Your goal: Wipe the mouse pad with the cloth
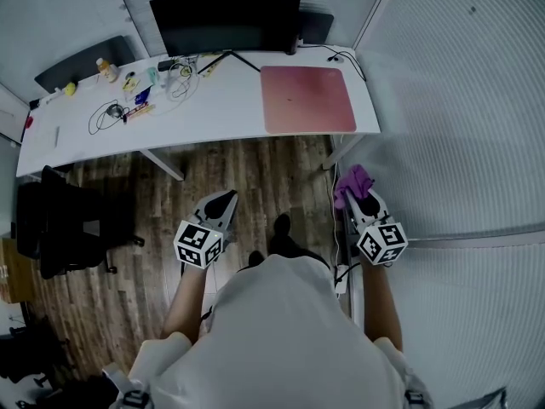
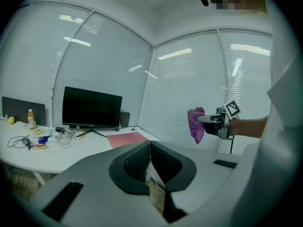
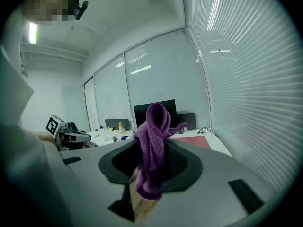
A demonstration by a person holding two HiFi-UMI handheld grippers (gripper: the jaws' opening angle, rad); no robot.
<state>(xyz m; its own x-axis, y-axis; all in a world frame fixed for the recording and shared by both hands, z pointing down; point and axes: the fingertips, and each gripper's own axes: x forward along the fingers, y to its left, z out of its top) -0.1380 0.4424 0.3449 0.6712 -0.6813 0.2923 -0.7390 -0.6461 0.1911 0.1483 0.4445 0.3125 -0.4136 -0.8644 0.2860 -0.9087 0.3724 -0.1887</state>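
Observation:
A pink mouse pad (image 1: 307,98) lies flat at the right end of the white desk (image 1: 223,109); it also shows in the left gripper view (image 2: 127,138) and the right gripper view (image 3: 196,141). My right gripper (image 1: 358,191) is shut on a purple cloth (image 1: 352,181), which bunches up between the jaws (image 3: 152,148) and hangs in the air over the floor, well short of the desk. My left gripper (image 1: 219,205) is shut with nothing in it (image 2: 150,157), also held over the wooden floor. From the left gripper view the cloth (image 2: 196,124) dangles from the right gripper.
A black monitor (image 1: 226,20) stands at the back of the desk. Cables, a bottle and small items (image 1: 136,92) litter the desk's left half. A black office chair (image 1: 64,224) sits on the floor to my left. Glass walls with blinds (image 1: 460,100) close in on the right.

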